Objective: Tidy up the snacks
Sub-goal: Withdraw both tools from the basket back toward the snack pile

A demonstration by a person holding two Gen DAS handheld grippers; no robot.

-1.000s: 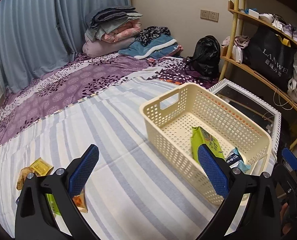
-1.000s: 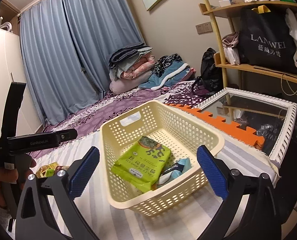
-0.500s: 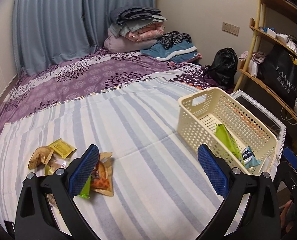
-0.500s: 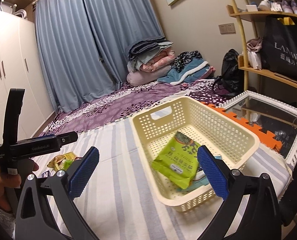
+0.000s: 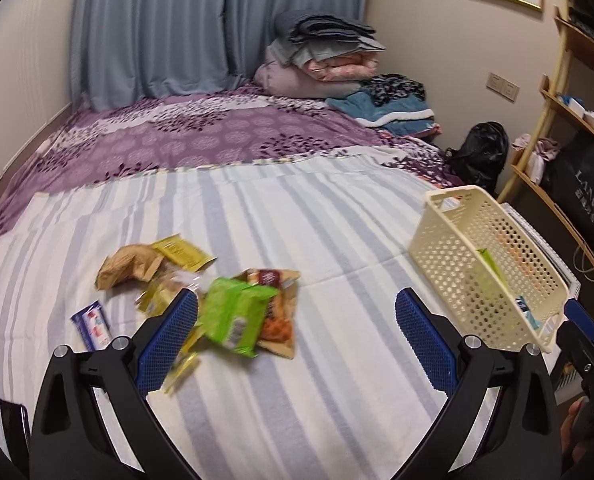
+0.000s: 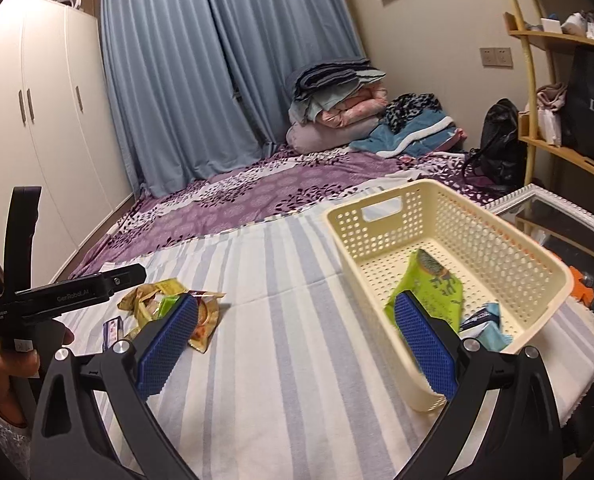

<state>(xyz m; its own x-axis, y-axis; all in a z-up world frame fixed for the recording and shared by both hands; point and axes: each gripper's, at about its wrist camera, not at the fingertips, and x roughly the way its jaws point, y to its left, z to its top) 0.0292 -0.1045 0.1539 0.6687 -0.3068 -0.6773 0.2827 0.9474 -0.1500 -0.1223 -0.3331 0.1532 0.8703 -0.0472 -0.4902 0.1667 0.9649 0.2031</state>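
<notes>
- Your left gripper has its jaws spread wide, with nothing between the blue pads and nothing touched; it hangs above the striped sheet.
- In the left wrist view, the pile of loose snacks sits just ahead of the left-hand pad: a bright green packet on top of an orange-and-brown packet, a crumpled tan bag and a yellow sachet behind them, and a small blue-and-white packet off to the left. The view is blurred, so labels cannot be read.
- Your right gripper is likewise fully parted, empty, and clear of everything below it.
- From the right wrist view, the right-hand pad overlaps the near wall of the cream basket in the picture; whether it touches cannot be told.
- The basket stands on the sheet near the right edge of the bed, well apart from the pile. Inside it lie a green snack bag leaning along the floor and a light blue packet in the near corner.
- Your left hand shows at the left edge of the right wrist view, wrapped around the left gripper's black handle.
</notes>
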